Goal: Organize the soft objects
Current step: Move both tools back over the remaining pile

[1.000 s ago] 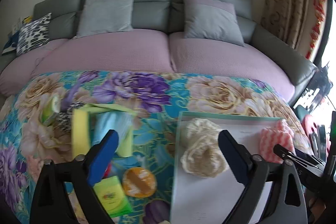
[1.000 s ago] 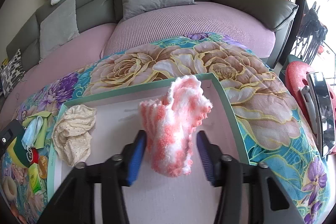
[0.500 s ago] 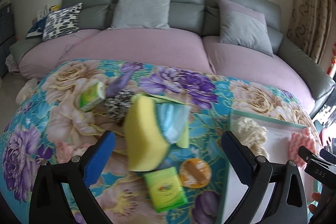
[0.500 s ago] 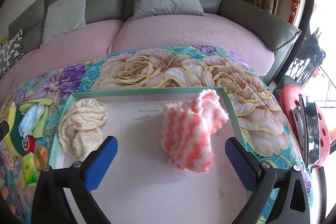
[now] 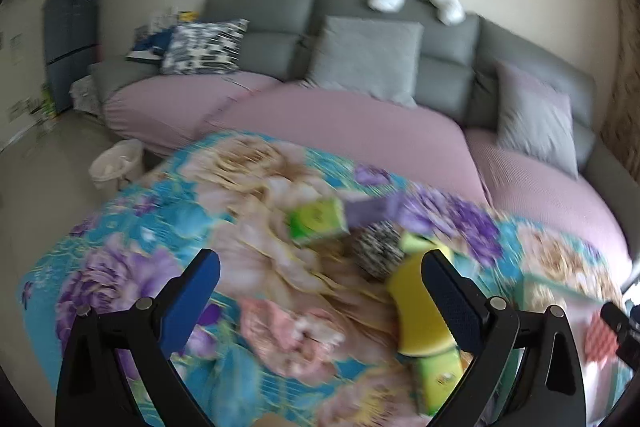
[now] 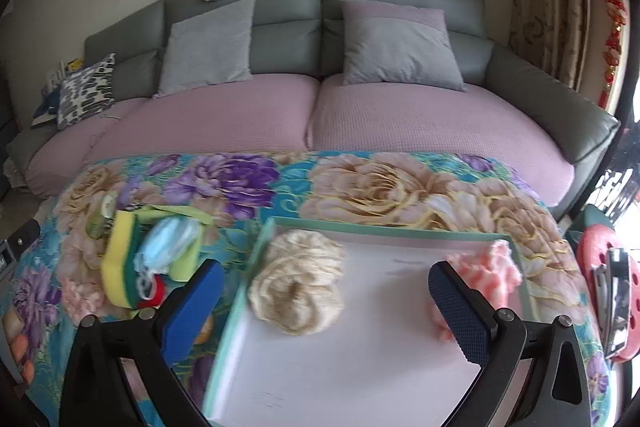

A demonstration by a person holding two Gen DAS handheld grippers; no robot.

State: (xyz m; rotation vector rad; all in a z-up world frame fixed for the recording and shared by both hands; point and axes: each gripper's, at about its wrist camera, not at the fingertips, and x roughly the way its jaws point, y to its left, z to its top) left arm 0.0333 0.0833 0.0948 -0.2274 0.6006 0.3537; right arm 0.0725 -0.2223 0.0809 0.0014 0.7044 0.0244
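Both my tongs spread wide, gripping nothing.

My right tongs [image 6: 326,303] hang over the tray [image 6: 384,230], where the cream cloth [image 6: 298,285] and pink-striped cloth [image 6: 494,273] lie apart. My left tongs [image 5: 320,297] hover above the flowered blanket [image 5: 240,267], near the yellow sponge [image 5: 416,315] and green packet [image 5: 318,221].

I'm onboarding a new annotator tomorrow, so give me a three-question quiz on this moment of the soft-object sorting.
1. True or false: the right gripper is holding the pink cloth.
2. How many soft items lie on the tray?
3. The blue mask lies: A) on the tray, B) by the yellow sponge, C) on the sofa.

Key: 1 false, both grippers are open and empty; 2 two, the cream cloth and the pink one; 3 B.
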